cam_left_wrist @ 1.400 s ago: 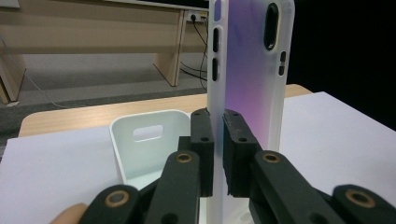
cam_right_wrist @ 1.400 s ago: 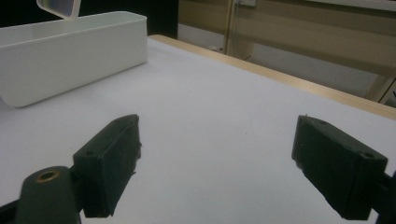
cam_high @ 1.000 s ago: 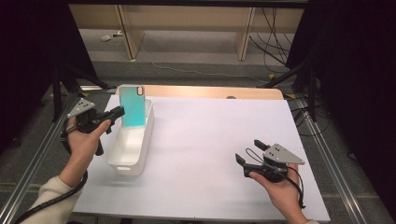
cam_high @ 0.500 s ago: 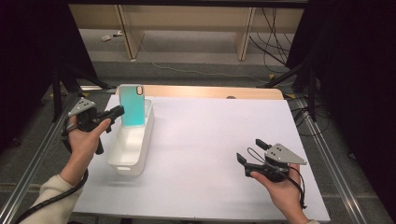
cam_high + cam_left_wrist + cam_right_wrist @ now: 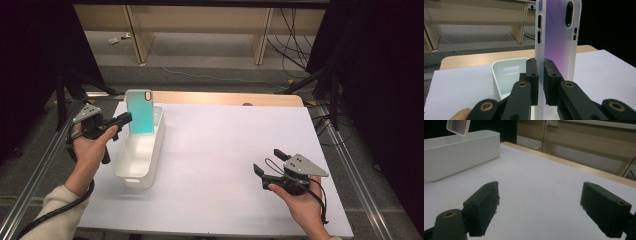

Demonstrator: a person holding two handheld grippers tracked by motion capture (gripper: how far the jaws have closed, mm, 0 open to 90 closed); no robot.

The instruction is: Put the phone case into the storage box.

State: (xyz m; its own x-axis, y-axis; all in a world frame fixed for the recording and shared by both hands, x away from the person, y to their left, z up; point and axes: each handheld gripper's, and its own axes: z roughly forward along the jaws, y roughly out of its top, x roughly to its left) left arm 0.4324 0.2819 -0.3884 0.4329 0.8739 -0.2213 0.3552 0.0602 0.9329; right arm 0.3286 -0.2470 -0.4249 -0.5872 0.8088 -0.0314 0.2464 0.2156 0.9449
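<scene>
White surface (image 5: 225,150) nearest carries the right tool (image 5: 270,170), spread and empty, while farther off the left tool (image 5: 119,121) pinches the phone case (image 5: 139,111) upright above the bin (image 5: 137,155), likely mid-transfer; next calls for lowering and release.

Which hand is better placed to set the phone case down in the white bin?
Left. The left gripper is shut on the phone case, held upright over the bin. The right gripper is open, far across the table.
</scene>
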